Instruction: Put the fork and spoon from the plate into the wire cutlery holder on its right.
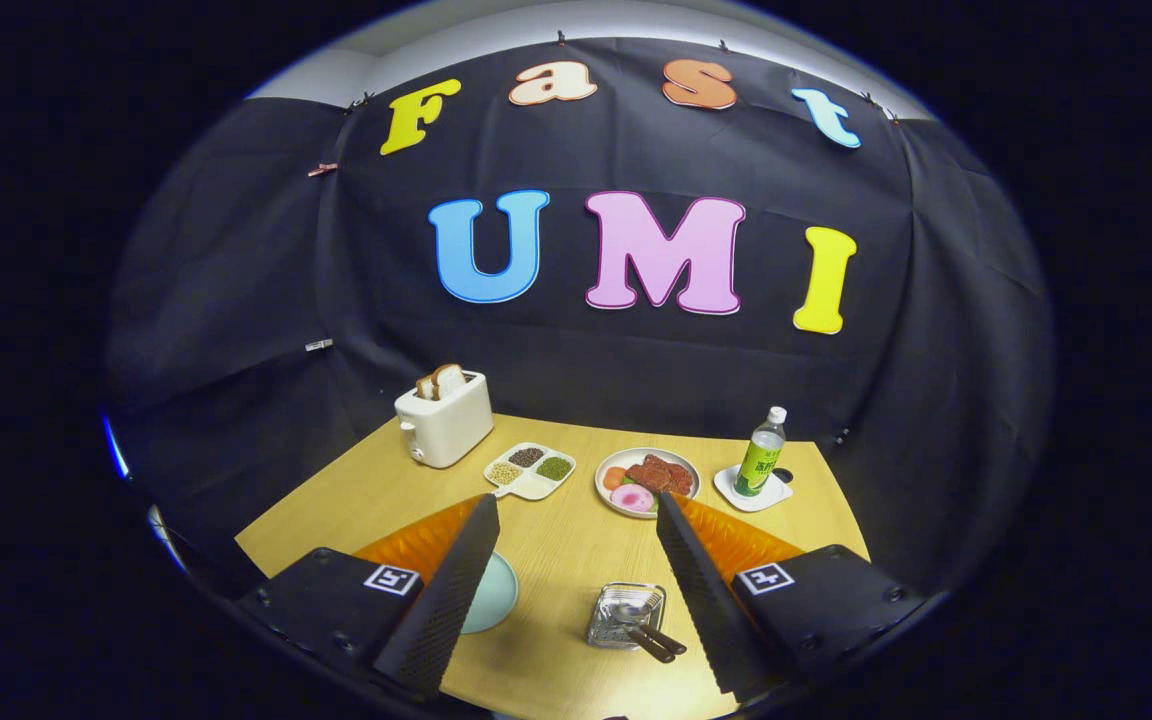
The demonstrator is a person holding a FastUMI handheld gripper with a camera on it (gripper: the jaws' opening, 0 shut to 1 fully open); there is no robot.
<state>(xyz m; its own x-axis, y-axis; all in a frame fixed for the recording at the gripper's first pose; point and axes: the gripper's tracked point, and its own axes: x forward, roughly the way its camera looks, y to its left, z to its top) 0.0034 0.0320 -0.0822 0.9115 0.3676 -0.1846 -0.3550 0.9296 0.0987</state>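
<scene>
While the claw gapes empty, cutlery seemingly fills the holder.

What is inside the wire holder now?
The wire holder holds the spoon and fork, handles sticking out. The open gripper hangs above. The pale plate is partly covered by a finger.

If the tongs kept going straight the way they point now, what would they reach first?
The tongs are open and held above the table. Straight ahead, the first thing is probably the plate of food, though depth is hard to judge. The wire cutlery holder sits lower, between the fingers.
</scene>
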